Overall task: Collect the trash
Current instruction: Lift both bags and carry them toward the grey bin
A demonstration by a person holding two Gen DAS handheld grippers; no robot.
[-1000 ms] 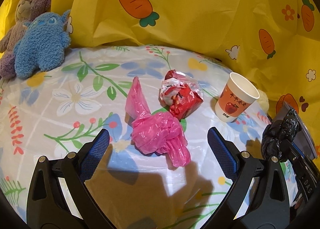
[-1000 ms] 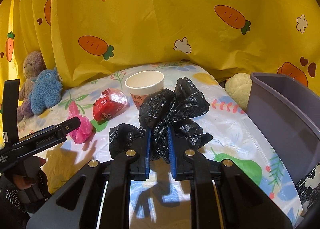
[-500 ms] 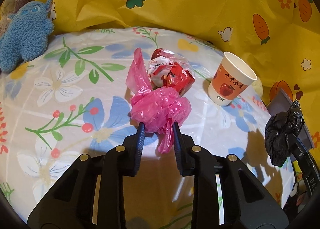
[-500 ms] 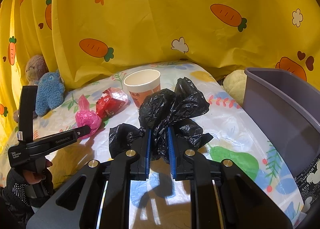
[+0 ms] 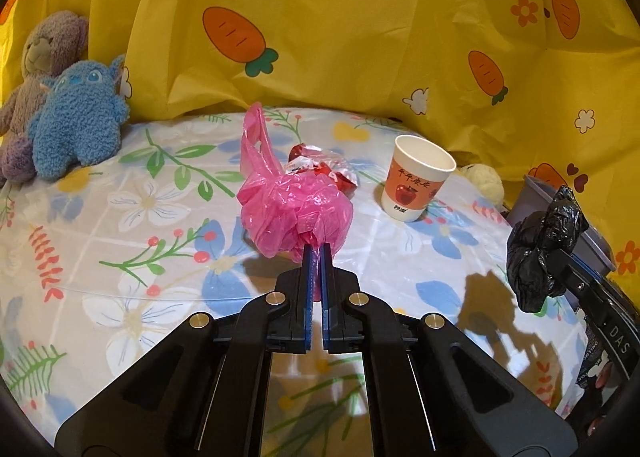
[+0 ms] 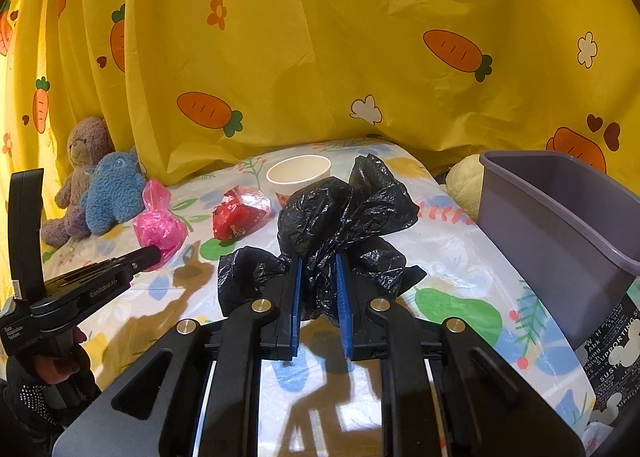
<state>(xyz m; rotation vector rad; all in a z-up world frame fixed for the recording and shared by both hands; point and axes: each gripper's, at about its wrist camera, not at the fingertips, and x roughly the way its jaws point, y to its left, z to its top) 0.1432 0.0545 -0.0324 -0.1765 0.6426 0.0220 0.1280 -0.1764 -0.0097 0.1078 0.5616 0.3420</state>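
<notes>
My left gripper (image 5: 316, 253) is shut on a crumpled pink plastic bag (image 5: 294, 209) and holds it just above the flowered tablecloth; the bag also shows in the right wrist view (image 6: 160, 227). My right gripper (image 6: 317, 261) is shut on a crumpled black plastic bag (image 6: 340, 217), which also shows at the right of the left wrist view (image 5: 540, 253). A red snack wrapper (image 6: 238, 217) lies behind the pink bag. A paper cup (image 5: 416, 177) stands upright to its right. A grey bin (image 6: 560, 225) stands at the right.
A blue plush (image 5: 76, 125) and a purple-grey teddy (image 5: 36, 57) sit at the back left. A cream plush ball (image 5: 484, 181) lies by the bin. A yellow carrot-print curtain (image 5: 360, 37) closes off the back.
My left gripper closed on the pink bag and lifted it off the cloth. My right gripper kept hold of the black bag and moved closer to the bin.
</notes>
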